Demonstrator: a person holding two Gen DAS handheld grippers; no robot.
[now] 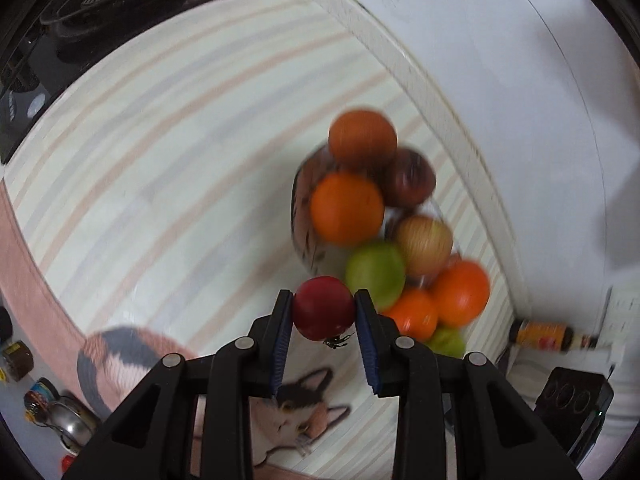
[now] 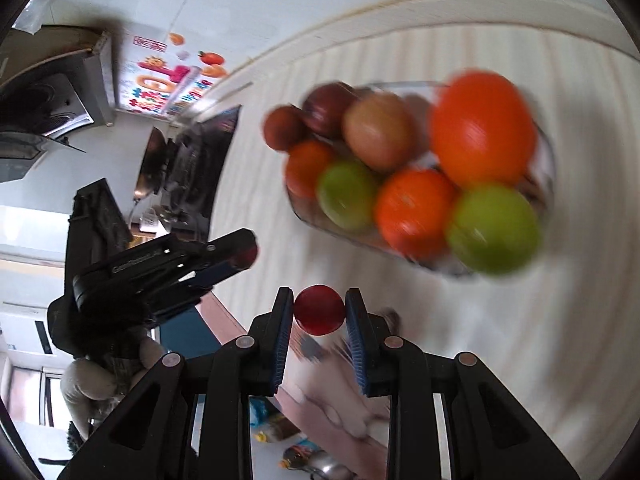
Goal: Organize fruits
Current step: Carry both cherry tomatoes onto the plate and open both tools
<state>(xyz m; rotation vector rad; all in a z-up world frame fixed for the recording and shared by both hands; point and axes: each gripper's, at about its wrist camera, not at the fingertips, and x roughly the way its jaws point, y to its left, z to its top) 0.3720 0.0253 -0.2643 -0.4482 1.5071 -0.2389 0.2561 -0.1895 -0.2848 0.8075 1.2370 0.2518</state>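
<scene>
My left gripper (image 1: 324, 312) is shut on a small dark red fruit (image 1: 323, 307), held above the striped cloth just left of the fruit pile. My right gripper (image 2: 319, 310) is shut on another small red fruit (image 2: 319, 309), below the bowl in its view. A clear glass bowl (image 2: 546, 184) holds several oranges, green apples and red apples; it also shows in the left wrist view (image 1: 300, 208). The left gripper shows in the right wrist view (image 2: 240, 256), off to the left, with red fruit between its fingers.
A striped tablecloth (image 1: 160, 160) with a cat print (image 1: 304, 404) covers the table. A black stove (image 1: 100, 12) is at the far left, a white wall (image 1: 520, 80) behind the bowl. A bottle (image 1: 548, 334) and a black box (image 1: 572, 404) lie at the right.
</scene>
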